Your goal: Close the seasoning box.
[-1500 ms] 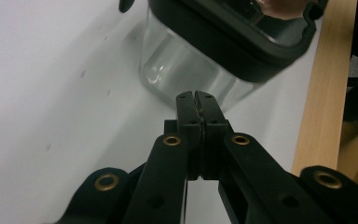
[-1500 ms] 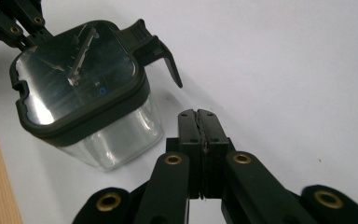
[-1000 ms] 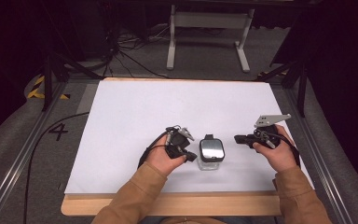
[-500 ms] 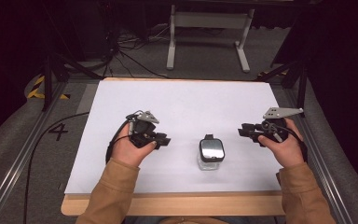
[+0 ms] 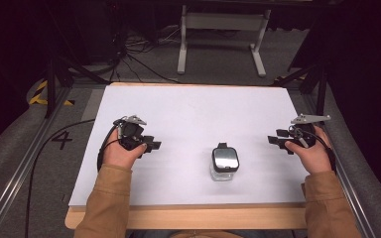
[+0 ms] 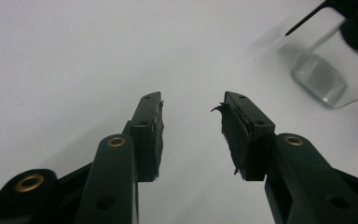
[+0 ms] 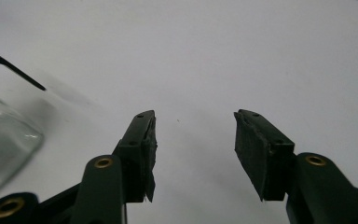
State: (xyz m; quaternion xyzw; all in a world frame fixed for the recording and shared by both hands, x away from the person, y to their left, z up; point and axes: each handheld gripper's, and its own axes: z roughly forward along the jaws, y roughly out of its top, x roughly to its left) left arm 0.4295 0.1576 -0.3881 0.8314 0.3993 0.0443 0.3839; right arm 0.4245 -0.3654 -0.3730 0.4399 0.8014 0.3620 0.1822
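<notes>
A small clear glass jar with a black lid [image 5: 224,161] stands upright on the white table sheet [image 5: 198,114], near the front middle. My left gripper [image 5: 154,145] is held low over the sheet well to the jar's left, open with nothing between its jaws. My right gripper [image 5: 277,141] hovers to the jar's right, also open and empty. In the left gripper view the jar [image 6: 328,77] sits at the upper right, beyond the open left gripper [image 6: 191,105]. In the right gripper view the jar [image 7: 4,140] is at the left edge, beside the open right gripper [image 7: 193,122].
A wooden table edge [image 5: 188,218] runs along the front. Metal rails [image 5: 15,178] flank the table on both sides. A white stand [image 5: 221,29] and cables lie on the floor behind the table.
Both grippers have moved outward from the jar, the left one far to the left, the right one a little to the right. The jar stays where it was.
</notes>
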